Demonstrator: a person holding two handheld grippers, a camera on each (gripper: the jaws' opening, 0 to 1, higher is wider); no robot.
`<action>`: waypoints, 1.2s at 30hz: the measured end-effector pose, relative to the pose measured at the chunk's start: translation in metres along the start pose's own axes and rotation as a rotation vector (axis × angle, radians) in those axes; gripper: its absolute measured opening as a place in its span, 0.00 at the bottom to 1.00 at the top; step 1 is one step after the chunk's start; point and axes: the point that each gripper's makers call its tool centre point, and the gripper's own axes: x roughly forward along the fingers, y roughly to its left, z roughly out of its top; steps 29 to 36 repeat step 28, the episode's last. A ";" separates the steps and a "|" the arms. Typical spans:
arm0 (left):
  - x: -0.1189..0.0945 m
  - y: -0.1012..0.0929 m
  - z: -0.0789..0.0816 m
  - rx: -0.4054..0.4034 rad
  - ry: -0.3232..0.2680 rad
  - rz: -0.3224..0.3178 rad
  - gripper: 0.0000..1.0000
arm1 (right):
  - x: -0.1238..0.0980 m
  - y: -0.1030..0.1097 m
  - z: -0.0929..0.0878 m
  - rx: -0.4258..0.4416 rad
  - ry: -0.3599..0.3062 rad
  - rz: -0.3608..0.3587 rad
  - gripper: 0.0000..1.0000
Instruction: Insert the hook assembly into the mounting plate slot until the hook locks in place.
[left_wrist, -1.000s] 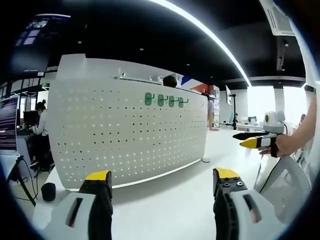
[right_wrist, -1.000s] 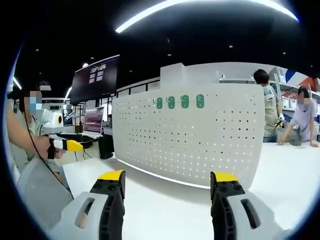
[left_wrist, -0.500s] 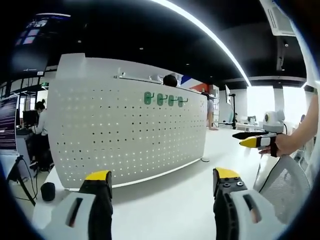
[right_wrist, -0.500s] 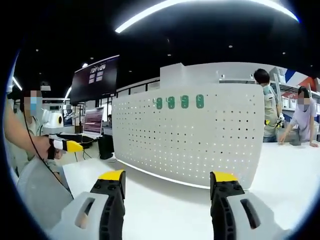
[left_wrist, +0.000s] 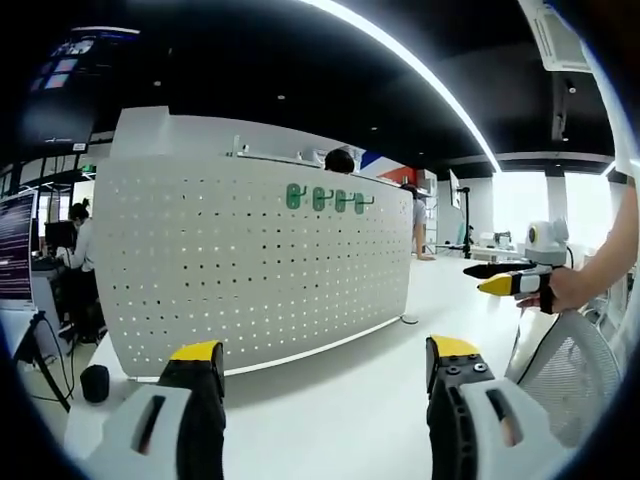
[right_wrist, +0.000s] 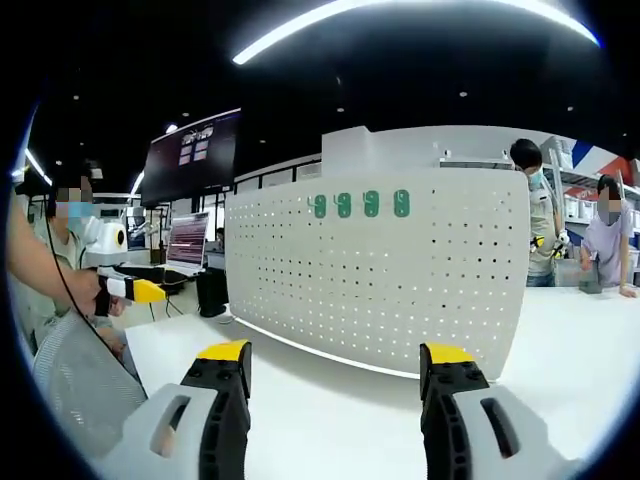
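A white perforated mounting plate (left_wrist: 250, 270) (right_wrist: 390, 280) stands upright on the white table. Several green hooks (left_wrist: 325, 199) (right_wrist: 358, 205) hang in a row near its top edge. My left gripper (left_wrist: 325, 365) is open and empty, well short of the plate. My right gripper (right_wrist: 335, 365) is also open and empty, facing the plate from the other side. The right gripper (left_wrist: 505, 280) shows at the right of the left gripper view, held in a hand. The left gripper (right_wrist: 135, 290) shows at the left of the right gripper view.
A white table (left_wrist: 350, 400) stretches between me and the plate. A mesh chair back (left_wrist: 570, 370) (right_wrist: 75, 385) sits near the person holding the grippers. People stand behind the plate (right_wrist: 535, 215). A dark screen (right_wrist: 195, 150) hangs at the left, and a black cylinder (left_wrist: 95, 383) stands by the table's left edge.
Both views have shifted very slightly. The grippers and the plate stand as before.
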 end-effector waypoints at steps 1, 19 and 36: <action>0.000 0.000 0.000 -0.001 0.001 -0.002 0.85 | 0.000 0.000 0.000 0.001 -0.001 -0.001 0.66; 0.001 -0.001 -0.002 0.002 0.012 -0.005 0.85 | -0.002 -0.005 0.001 0.016 -0.012 -0.017 0.66; 0.001 0.001 -0.002 -0.003 0.008 0.001 0.85 | -0.002 -0.005 0.002 0.020 -0.017 -0.017 0.67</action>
